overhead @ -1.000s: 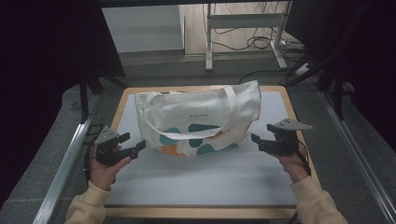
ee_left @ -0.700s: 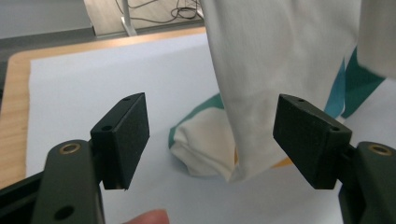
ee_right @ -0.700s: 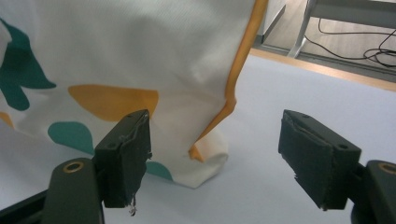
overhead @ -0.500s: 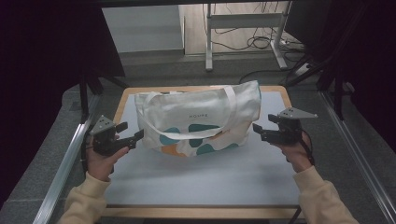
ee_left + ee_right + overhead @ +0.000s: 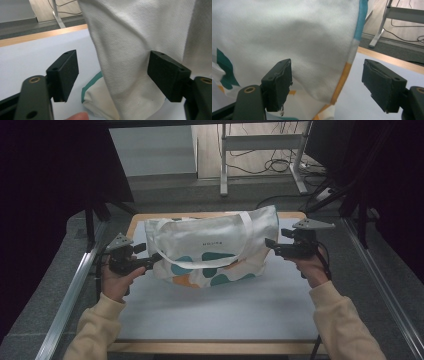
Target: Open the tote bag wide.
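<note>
A white cloth tote bag (image 5: 210, 245) with teal and orange blotches and a long white strap lies on the pale table mat (image 5: 220, 305). My left gripper (image 5: 159, 257) is open at the bag's left edge; in the left gripper view the bag's side fold (image 5: 125, 65) hangs between the open jaws. My right gripper (image 5: 267, 243) is open at the bag's right edge; in the right gripper view the bag's orange and teal trimmed corner (image 5: 322, 57) sits between the jaws, the left pad (image 5: 277, 82) under the cloth.
The table has a wooden rim (image 5: 210, 347) and metal rails (image 5: 70, 295) on both sides. Behind it stand a white desk frame (image 5: 260, 155) and floor cables (image 5: 270, 167). Dark curtains flank the scene.
Both hands have moved forward and inward, bringing each open gripper from beside the bag up to its left and right edges. The bag has not moved.
</note>
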The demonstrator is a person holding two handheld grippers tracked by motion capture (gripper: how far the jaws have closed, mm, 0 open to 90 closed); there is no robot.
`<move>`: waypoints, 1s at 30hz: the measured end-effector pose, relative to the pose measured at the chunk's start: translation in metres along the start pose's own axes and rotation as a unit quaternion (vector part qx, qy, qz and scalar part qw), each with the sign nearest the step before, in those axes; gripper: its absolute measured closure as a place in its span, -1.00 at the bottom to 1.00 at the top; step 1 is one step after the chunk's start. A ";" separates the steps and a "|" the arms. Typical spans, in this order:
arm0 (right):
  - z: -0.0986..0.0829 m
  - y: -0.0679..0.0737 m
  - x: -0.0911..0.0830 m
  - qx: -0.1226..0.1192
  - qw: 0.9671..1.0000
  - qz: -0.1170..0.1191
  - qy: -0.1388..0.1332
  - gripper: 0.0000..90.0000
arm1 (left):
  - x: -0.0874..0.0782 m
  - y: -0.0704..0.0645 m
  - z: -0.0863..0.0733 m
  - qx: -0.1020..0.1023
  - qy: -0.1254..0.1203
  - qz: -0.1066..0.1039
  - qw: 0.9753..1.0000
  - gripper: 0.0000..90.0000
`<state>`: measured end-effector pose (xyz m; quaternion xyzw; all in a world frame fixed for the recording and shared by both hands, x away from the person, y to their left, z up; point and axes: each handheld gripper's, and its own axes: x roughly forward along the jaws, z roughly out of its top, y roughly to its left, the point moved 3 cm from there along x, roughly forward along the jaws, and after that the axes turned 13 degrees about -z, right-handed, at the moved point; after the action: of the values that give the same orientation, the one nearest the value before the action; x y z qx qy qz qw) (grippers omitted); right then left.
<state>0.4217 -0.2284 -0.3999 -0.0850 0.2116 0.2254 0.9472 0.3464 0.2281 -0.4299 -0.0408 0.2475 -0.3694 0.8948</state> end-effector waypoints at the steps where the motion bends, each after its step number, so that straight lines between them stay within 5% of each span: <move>1: 0.003 -0.001 0.003 0.002 1.000 0.008 -0.003 -0.46 | 0.001 0.000 0.001 0.003 0.000 -0.002 1.000 -0.24; 4: 0.006 -0.002 0.007 0.008 1.000 0.027 -0.003 -0.32 | 0.003 -0.003 0.003 0.008 0.000 -0.014 1.000 -0.03; 9: 0.004 -0.001 0.011 0.004 0.999 0.037 0.003 -0.05 | 0.005 -0.006 0.004 0.026 0.005 -0.004 1.000 0.27; 10: 0.004 -0.001 0.011 0.004 0.999 0.037 0.003 -0.05 | 0.005 -0.006 0.003 0.027 0.005 -0.004 1.000 0.27; 14: 0.001 -0.003 0.010 -0.005 1.000 0.018 0.005 0.46 | 0.003 -0.005 0.002 0.029 0.005 -0.010 1.000 0.53; 20: 0.001 -0.002 0.006 -0.017 1.000 0.009 -0.007 0.84 | 0.003 -0.008 0.001 0.037 0.001 -0.011 0.999 0.71; 30: -0.003 0.004 -0.012 -0.035 0.998 -0.004 -0.048 0.86 | -0.012 -0.013 -0.007 0.055 -0.014 -0.010 0.998 0.77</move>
<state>0.4091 -0.2306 -0.3976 -0.1081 0.1579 0.2327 0.9535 0.3276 0.2271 -0.4277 0.0014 0.2141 -0.3905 0.8954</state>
